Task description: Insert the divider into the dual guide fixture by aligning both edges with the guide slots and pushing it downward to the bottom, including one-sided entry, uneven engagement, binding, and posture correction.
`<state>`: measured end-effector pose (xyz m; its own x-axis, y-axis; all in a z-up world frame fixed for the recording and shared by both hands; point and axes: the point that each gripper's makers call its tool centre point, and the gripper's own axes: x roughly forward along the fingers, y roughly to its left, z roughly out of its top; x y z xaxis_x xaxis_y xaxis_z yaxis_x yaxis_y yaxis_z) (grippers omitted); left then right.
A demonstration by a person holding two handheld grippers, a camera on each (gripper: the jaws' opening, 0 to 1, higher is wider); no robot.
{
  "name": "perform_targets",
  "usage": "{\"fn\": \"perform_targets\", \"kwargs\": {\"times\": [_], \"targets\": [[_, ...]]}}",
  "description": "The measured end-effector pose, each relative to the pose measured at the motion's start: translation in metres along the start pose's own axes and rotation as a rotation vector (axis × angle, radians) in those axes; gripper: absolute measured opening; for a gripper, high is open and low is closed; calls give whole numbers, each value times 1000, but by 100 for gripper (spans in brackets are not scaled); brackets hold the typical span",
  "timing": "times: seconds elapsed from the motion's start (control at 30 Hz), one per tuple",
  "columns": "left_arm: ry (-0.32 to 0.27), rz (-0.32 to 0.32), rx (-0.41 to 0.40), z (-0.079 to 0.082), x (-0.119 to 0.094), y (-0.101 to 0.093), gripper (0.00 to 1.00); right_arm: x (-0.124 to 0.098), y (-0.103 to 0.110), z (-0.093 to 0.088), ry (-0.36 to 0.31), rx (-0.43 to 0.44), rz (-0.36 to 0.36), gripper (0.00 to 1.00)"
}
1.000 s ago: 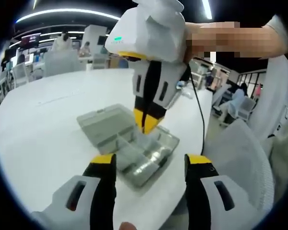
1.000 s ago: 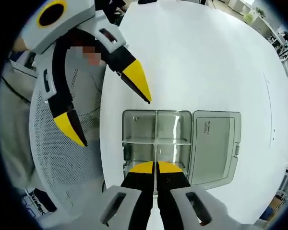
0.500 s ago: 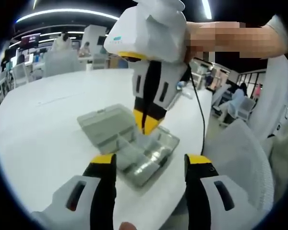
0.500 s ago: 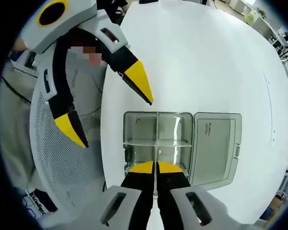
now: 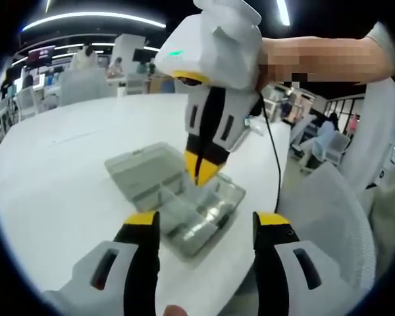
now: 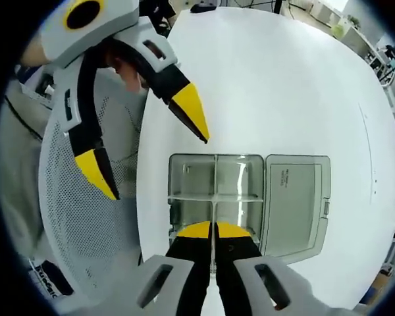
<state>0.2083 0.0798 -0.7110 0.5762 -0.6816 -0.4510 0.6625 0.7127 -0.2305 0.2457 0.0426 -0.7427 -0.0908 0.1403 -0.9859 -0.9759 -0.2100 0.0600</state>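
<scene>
Divider going down into the box, right gripper doing the work

The right gripper (image 6: 214, 230) is clamped on the thin clear divider (image 6: 213, 207), standing it upright in the open compartment box (image 6: 184, 178) near the tabletop's (image 6: 270, 79) edge. Looks partway seated along the centre line, though the bottom isn't visible; final push judged left. The left gripper (image 5: 207, 220) hangs beside the box, 2 jaws apart, holding nothing.

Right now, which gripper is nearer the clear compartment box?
Right. The right gripper is shut on the thin divider directly over the compartment box, while the left gripper hangs open off to the side, over the table edge.
</scene>
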Motion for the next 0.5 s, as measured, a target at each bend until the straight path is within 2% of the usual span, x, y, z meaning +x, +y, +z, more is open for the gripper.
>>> {"fn": "perform_targets", "kwargs": {"times": [0.23,0.5], "targets": [[3,-2,6,1,2,-2,55,3,-1,-2,-50,22,-12,0],[10,1,5,-2,1,-2,55,8,-3,-5,-72,27,-21,0]]}}
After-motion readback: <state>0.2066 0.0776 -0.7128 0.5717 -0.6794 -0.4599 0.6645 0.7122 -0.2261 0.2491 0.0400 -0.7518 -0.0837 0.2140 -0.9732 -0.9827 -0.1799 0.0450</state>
